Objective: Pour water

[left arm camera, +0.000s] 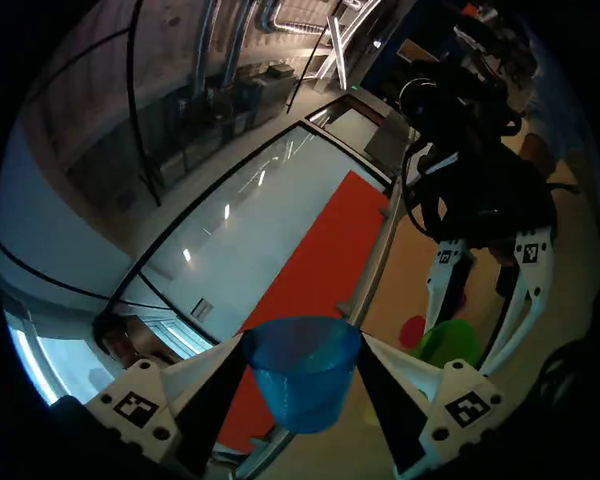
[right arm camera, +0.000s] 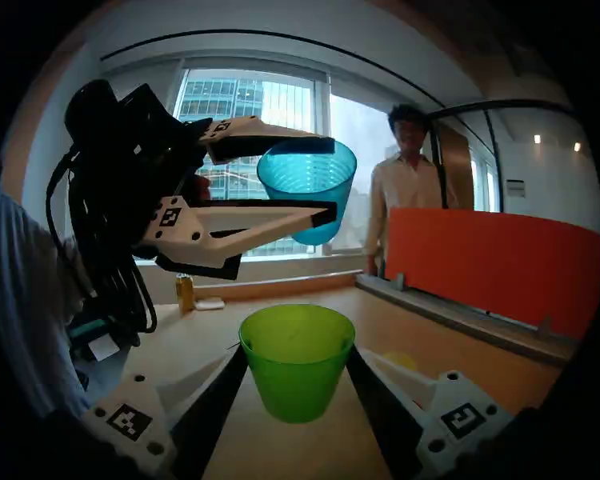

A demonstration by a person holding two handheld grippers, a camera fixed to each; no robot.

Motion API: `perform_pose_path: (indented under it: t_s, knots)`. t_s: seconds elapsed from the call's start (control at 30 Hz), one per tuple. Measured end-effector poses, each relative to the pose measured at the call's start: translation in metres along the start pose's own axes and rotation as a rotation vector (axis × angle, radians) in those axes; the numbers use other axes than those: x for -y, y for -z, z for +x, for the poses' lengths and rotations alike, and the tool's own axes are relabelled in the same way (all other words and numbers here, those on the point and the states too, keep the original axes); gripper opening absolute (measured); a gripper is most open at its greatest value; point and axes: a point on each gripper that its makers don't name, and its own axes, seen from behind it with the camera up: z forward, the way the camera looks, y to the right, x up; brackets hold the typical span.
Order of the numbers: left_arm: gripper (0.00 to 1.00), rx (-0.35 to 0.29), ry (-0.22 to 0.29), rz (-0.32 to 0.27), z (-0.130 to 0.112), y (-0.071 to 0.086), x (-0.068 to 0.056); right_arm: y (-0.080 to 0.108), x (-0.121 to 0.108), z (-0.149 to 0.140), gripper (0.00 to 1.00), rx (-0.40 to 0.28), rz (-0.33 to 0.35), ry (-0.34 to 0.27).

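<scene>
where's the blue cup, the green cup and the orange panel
blue cup (left arm camera: 302, 376), left gripper view, on its front wall
green cup (right arm camera: 298, 376), right gripper view, on its front wall
orange panel (right arm camera: 492, 260), right gripper view, on its flat face

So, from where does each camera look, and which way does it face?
Left gripper view: rides the left hand-held gripper, tilted toward the orange divider; its fingers hold the blue cup.
Right gripper view: rides the right hand-held gripper, facing the window; its fingers hold the green cup, a sleeve at left.
Shared: both cups, the divider.
</scene>
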Motion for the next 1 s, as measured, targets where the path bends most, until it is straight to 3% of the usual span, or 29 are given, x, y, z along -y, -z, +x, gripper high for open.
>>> perform_pose_path:
  t_s: [0.4, 1.0]
  knots:
    - [0.89, 0.004, -0.086, 0.021, 0.0031, 0.0004, 0.0028, -0.0006, 0.0002, 0.0027, 0.89, -0.006, 0.001, 0.000]
    - [0.89, 0.003, -0.149, 0.018, 0.0064, -0.0041, -0.0013, 0.0006, -0.0011, 0.0036, 0.89, -0.012, -0.002, -0.002]
